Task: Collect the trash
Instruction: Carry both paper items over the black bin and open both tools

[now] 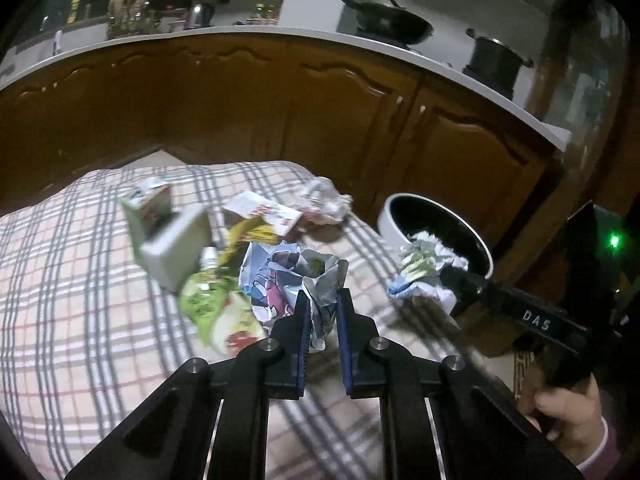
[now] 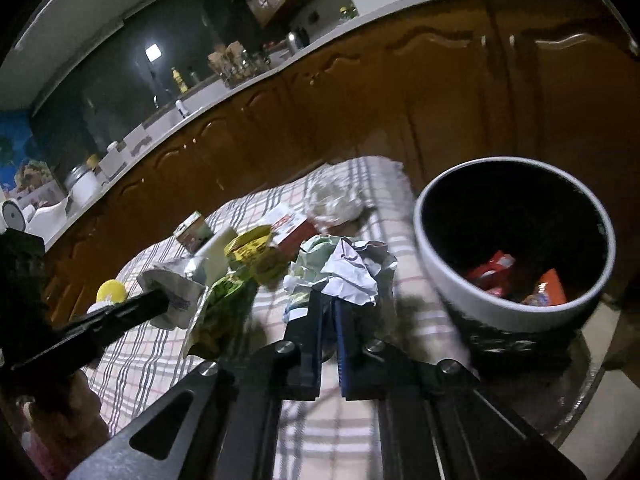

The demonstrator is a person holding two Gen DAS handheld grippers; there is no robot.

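Left gripper (image 1: 323,308) at lower centre of the left wrist frame, fingers (image 1: 303,320) pinching a crumpled printed paper (image 1: 276,280) over the plaid cloth (image 1: 80,280). Right gripper (image 2: 329,312) at lower centre of the right wrist frame, fingers (image 2: 344,332) clamped on a crumpled white paper ball (image 2: 352,272); in the left wrist frame this ball sits at centre right, just in front of the bin (image 1: 390,216).

Bin is white outside, black inside, right of the cloth; red and orange wrappers (image 2: 516,280) lie in it.

More trash on the cloth at frame centre: green pouch (image 1: 208,304) touching the printed paper, grey box (image 1: 176,252) tilted, green carton (image 1: 148,208) behind it, yellow wrapper (image 1: 248,236), red-and-white box (image 1: 264,210), clear plastic wad (image 1: 326,200) at the far edge.

Brown cabinets (image 1: 240,108) across the upper half, counter (image 1: 248,32) above with a black pan (image 1: 388,20) and pot (image 1: 496,60), upper right.
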